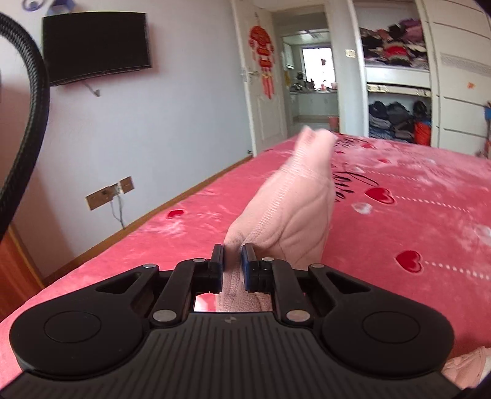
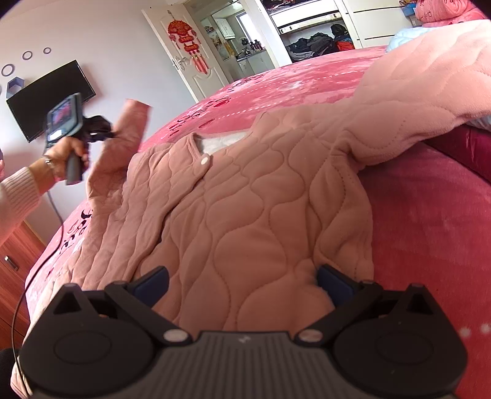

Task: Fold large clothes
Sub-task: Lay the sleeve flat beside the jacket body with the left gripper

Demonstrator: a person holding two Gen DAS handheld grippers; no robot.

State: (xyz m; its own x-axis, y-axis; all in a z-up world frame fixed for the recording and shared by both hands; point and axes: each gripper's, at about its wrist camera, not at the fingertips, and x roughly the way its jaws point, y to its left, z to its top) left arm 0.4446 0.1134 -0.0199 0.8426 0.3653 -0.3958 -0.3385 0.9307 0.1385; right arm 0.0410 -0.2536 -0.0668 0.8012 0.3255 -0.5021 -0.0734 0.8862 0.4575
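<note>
A pink quilted jacket (image 2: 245, 214) lies face up on the red bed cover (image 2: 429, 230), collar away from me. My left gripper (image 1: 233, 257) is shut on the jacket's left sleeve (image 1: 294, 202) near the cuff and holds it up off the bed; it also shows in the right wrist view (image 2: 101, 132), held in a hand. My right gripper (image 2: 242, 282) is open, its blue-padded fingers (image 2: 333, 284) spread wide over the jacket's hem. The right sleeve (image 2: 423, 101) stretches off to the far right.
The bed cover (image 1: 399, 214) has red hearts and black lettering. A wall TV (image 1: 95, 46), an open door (image 1: 264, 92) and wardrobe shelves with clothes (image 1: 396, 119) stand beyond. A cable (image 2: 36, 267) hangs at the bed's left edge. A pillow pile (image 2: 442, 12) sits far right.
</note>
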